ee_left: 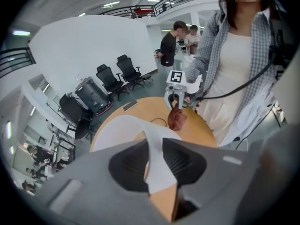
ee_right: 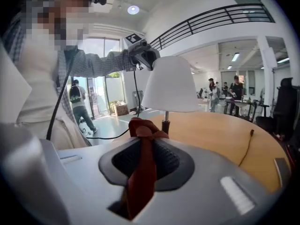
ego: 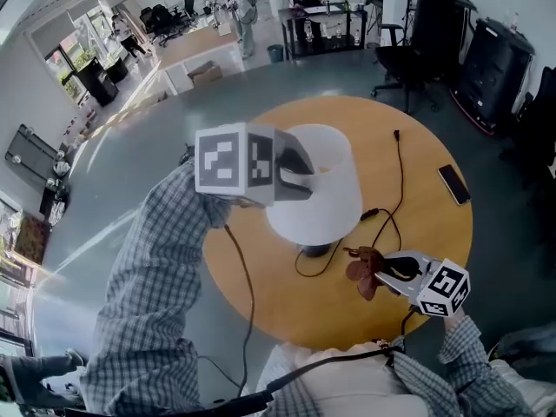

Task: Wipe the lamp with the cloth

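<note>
The lampshade (ego: 326,189) is white, matt and smooth; whether it is cloth or paper cannot be told. The lamp's thin stem (ee_right: 165,116) looks like shiny metal above a dark collar. The cloth (ee_right: 140,172) is soft fabric, rust-red, matt and creased. The round counter (ego: 373,120) has a pale wood-look top, smooth with a low sheen. The 2 tools, the left tool (ee_left: 157,165) and the right tool (ee_right: 143,165), are grey matt plastic, and their pads (ee_right: 164,159) are black, ribbed and rubbery-looking. Near the counter's right edge lies a phone (ego: 453,184) with a glossy black face. The cable (ego: 400,181) has a thin black plastic-looking sheath. The sleeve (ego: 156,276) is checked woven cloth, matt.
</note>
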### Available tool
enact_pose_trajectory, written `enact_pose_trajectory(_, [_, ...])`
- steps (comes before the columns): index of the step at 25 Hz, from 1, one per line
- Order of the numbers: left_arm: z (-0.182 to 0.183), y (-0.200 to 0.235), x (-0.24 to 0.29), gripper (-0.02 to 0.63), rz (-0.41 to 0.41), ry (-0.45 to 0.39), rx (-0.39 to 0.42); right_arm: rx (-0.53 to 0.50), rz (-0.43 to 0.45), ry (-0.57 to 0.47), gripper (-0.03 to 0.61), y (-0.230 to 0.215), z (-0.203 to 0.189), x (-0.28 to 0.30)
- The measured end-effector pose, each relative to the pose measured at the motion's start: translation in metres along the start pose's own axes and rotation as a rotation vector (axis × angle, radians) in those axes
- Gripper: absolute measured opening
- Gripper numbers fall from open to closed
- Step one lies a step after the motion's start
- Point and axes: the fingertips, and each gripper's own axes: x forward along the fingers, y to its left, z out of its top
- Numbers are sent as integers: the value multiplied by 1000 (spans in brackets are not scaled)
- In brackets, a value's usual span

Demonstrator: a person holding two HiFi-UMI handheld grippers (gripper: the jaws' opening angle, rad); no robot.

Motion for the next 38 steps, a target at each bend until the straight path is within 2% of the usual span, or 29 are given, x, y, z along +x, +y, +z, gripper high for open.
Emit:
enact_pose_trajectory(7, [-5,25,-3,101,4,-36,-70,268,-251,-71,74,-44,-8,20])
enact_pose_trajectory(10, [-8,35,-3,104,14,-45,-91,330,-229,-108,74,-53,4,49])
enact_pose_trajectory(12, [-8,40,-2,106,15,-53,-94,333,-197,-123,74,-56,15,73])
enact_pose_trajectory(15, [-11,44,-1,110,26,-59,-94,283,-195,-156,74,-61,35,109])
enact_pose_trajectory(21, [-12,48,-2,115,42,-87,-96,230,-303,-322,74,-84,80,135])
enact_pose_trajectory(23, [-10,48,-3,115,43,-84,-90,201,-305,-323,74,-85,90,141])
enact_pose_trajectory(26, [-10,45,-5,117,46,-82,-82,136,-286,-243,74,-72,82,156])
enact_pose_trajectory(32, [-13,42,-8,118,70,-101,-84,7,-223,-17,74,-40,31,195])
enact_pose_trajectory(36, [-9,47,-9,120,101,-113,-72,-77,-166,221,74,-14,-15,210])
enact_pose_trajectory(38, [-10,42,-12,118,107,-115,-64,-93,-135,289,74,1,-35,215])
